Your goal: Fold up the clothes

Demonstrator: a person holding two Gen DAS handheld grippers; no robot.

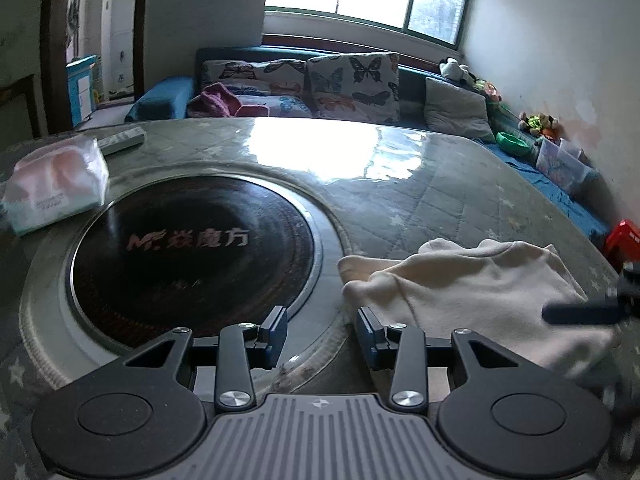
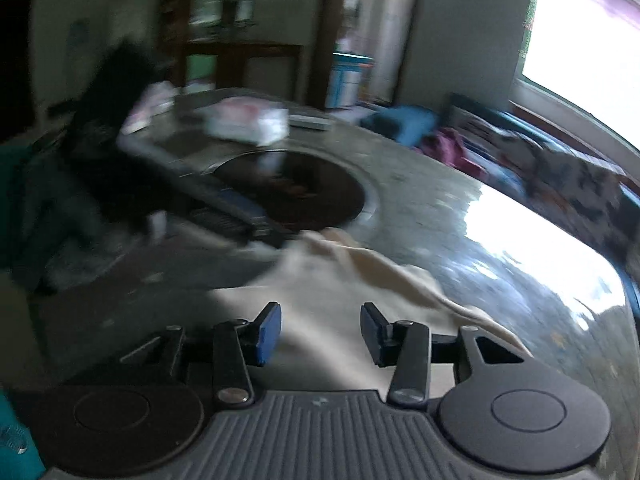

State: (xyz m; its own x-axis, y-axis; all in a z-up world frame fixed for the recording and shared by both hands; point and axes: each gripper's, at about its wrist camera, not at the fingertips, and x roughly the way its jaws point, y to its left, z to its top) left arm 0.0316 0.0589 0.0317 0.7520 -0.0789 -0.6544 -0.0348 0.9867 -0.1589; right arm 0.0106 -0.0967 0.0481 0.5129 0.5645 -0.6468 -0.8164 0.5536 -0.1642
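Observation:
A cream-white garment (image 1: pixel 472 300) lies crumpled on the round glass-topped table (image 1: pixel 440 184), to the right of its black centre disc (image 1: pixel 192 256). My left gripper (image 1: pixel 322 336) is open and empty, low over the table at the garment's left edge. My right gripper (image 2: pixel 320 332) is open and empty just above the same garment (image 2: pixel 328 292). The right wrist view is blurred by motion. The right gripper's dark finger shows at the far right of the left wrist view (image 1: pixel 580 314), over the cloth. The left gripper appears as a dark blur in the right wrist view (image 2: pixel 224 208).
A tissue pack (image 1: pixel 56 188) and a remote control (image 1: pixel 120 140) lie at the table's far left. A sofa with butterfly cushions (image 1: pixel 352 84) stands behind the table under a window. A red stool (image 1: pixel 624 240) is at the right.

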